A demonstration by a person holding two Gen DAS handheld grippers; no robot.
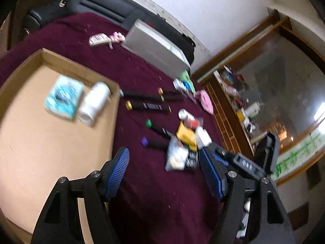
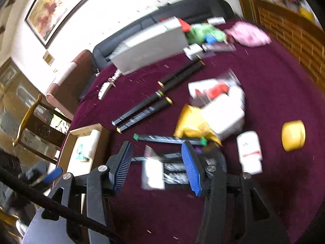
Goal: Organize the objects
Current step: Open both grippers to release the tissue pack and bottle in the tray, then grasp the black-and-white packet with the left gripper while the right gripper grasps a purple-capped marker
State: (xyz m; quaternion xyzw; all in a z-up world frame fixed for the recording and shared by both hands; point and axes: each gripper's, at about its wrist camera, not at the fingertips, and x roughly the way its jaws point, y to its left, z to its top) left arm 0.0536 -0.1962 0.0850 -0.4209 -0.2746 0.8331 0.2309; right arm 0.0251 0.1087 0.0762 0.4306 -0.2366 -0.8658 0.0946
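A cardboard tray [image 1: 61, 61] lies at the left on a maroon cloth [image 1: 154, 193]. It holds a teal packet [image 1: 64, 97] and a white bottle [image 1: 94, 103]. My left gripper [image 1: 164, 172] is open and empty above the cloth beside the tray. Black sticks with coloured caps [image 1: 150, 106] and a pile with a yellow pouch [image 1: 185, 135] and a clear packet [image 1: 176, 158] lie ahead. My right gripper [image 2: 157, 166] is open, low over a clear packet [image 2: 153, 172] and a black stick [image 2: 168, 139]. A white bottle [image 2: 249, 152] and a yellow jar [image 2: 293, 135] lie to its right.
A grey flat box [image 1: 154, 48] and a black sofa [image 1: 105, 6] stand at the back. Pink and green items [image 2: 227, 33] lie far right. A wooden cabinet [image 1: 233, 109] borders the table on the right. A tray corner [image 2: 81, 146] and chairs [image 2: 40, 120] are at the left.
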